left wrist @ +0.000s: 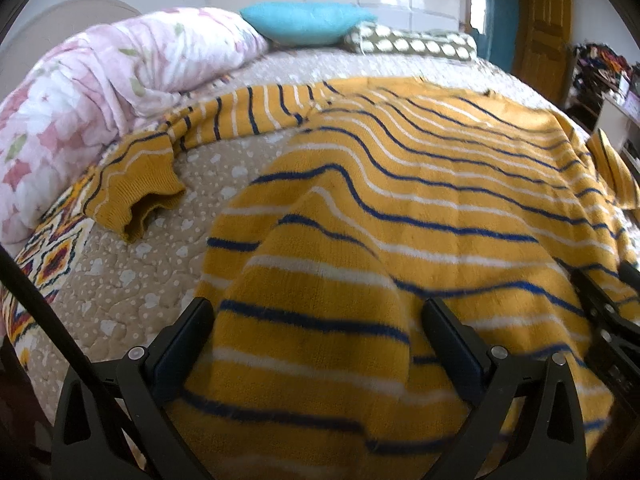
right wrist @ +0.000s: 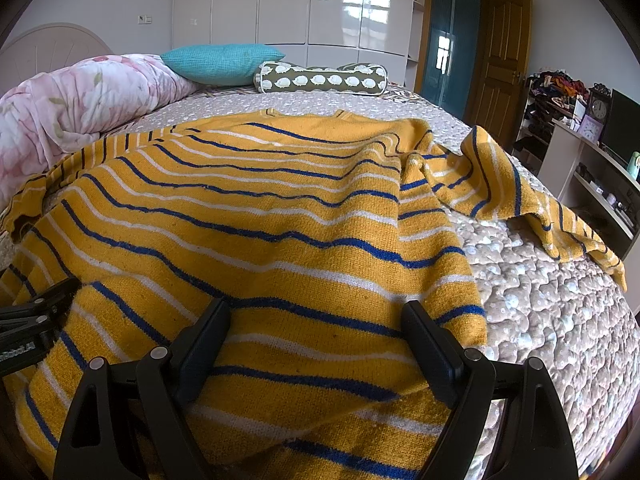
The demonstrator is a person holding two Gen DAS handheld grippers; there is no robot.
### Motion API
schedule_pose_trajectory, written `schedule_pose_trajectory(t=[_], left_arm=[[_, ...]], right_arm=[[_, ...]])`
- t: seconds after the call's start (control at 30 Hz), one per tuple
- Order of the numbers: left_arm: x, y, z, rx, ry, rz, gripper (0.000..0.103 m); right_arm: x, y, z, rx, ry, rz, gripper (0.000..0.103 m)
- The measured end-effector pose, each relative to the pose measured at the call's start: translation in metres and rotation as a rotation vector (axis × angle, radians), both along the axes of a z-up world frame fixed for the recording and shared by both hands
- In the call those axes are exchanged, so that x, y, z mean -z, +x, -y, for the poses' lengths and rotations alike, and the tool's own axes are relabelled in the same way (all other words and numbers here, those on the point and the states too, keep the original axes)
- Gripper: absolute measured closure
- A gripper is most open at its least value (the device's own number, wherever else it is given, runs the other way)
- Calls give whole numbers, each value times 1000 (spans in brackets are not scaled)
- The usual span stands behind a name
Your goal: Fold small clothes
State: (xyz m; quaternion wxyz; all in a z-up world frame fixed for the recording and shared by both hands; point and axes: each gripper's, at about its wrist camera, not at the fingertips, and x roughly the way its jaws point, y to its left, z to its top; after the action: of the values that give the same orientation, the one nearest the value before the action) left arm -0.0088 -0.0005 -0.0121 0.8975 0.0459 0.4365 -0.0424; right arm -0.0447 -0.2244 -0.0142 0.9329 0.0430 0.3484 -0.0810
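A mustard-yellow knit sweater (left wrist: 400, 200) (right wrist: 260, 220) with blue and white stripes lies spread on the bed, its hem nearest me. My left gripper (left wrist: 318, 316) stands open with a raised fold of the hem between its wide-apart fingers. My right gripper (right wrist: 316, 316) is open too, straddling the hem near the sweater's right edge. One sleeve (left wrist: 136, 184) stretches left toward the duvet. The other sleeve (right wrist: 500, 184) lies crumpled toward the bed's right edge. Each gripper shows at the rim of the other's view.
The quilted beige bedspread (left wrist: 132, 280) (right wrist: 540, 300) is bare left and right of the sweater. A pink floral duvet (left wrist: 80, 92) is piled at the left. A teal pillow (right wrist: 220, 62) and a patterned bolster (right wrist: 320, 78) lie at the head. A desk (right wrist: 592, 160) stands right.
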Motion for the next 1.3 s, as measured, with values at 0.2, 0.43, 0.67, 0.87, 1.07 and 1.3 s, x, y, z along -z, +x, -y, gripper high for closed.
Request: schedule_pose_trajectory(t=[0.2, 0.43, 0.67, 0.87, 1.07, 1.3], left_arm=[[-30, -9, -38, 52, -67, -19, 7], [-36, 50, -113, -79, 97, 24, 7], [-20, 115, -198, -272, 12, -77, 99], [-76, 134, -297, -565, -72, 17, 99], [-102, 113, -295, -498, -134, 56, 49], [-77, 53, -172, -179, -141, -28, 37]], right_arm=[[0, 0, 0, 1, 8, 8, 13], [0, -1, -1, 2, 17, 18, 13], [-3, -7, -3, 0, 5, 9, 13], [0, -1, -4, 2, -24, -15, 13], [1, -2, -6, 5, -34, -3, 12], [0, 0, -2, 2, -23, 46, 12]])
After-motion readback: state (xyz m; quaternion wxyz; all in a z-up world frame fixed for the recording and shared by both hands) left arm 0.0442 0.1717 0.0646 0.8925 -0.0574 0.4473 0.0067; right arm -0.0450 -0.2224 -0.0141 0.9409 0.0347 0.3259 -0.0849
